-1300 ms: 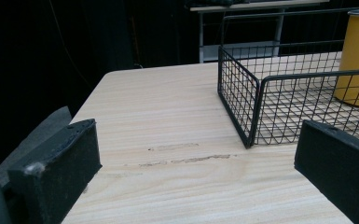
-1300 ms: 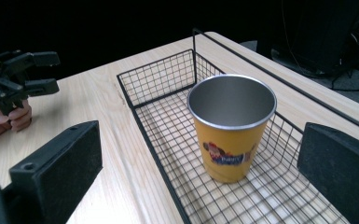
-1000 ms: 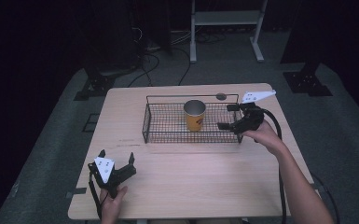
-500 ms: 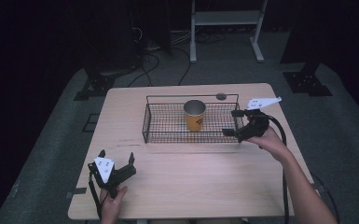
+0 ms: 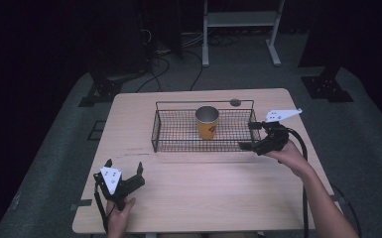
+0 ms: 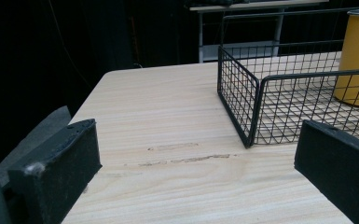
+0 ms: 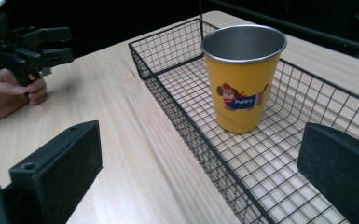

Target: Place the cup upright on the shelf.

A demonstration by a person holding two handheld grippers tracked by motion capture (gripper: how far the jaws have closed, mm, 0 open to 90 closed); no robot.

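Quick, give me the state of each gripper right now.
Left gripper: open, holding nothing, near the table's front left corner.
Right gripper: open, holding nothing, at the wire basket's right end, facing the yellow cup.

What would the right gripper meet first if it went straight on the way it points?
Probably the basket: the near wire wall runs between the open right gripper and the yellow cup standing inside. Depth is unclear.
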